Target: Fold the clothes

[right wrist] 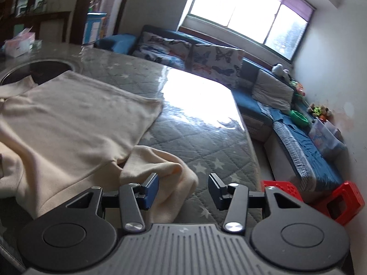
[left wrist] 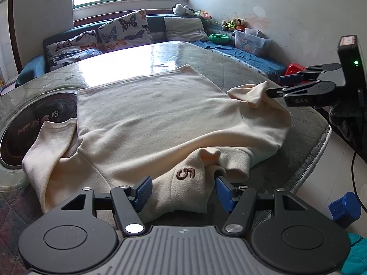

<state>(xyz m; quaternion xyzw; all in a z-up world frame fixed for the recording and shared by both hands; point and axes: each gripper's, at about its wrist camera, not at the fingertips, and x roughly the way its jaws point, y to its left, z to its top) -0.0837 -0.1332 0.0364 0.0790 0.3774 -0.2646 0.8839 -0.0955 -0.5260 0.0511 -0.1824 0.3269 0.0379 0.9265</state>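
Note:
A cream sweatshirt (left wrist: 149,114) lies spread on the quilted grey table cover (left wrist: 252,73). My left gripper (left wrist: 183,192) is open at the near edge. A bunched fold with a brown embroidered "5" (left wrist: 185,174) sits between its blue pads, not pinched. The garment's left sleeve (left wrist: 50,142) lies folded inward. At the right, my right gripper (left wrist: 275,86) is open, its lower finger touching the raised sleeve cuff (left wrist: 250,94). In the right wrist view that gripper (right wrist: 183,191) stands open over the crumpled sleeve (right wrist: 165,160), which lies against the left pad.
A round dark inset (left wrist: 34,123) is sunk in the table at the left. Behind is a blue sofa with butterfly cushions (left wrist: 123,29). Red stools (right wrist: 339,201) stand on the floor by the table's right edge. A tissue box (right wrist: 19,43) sits far left.

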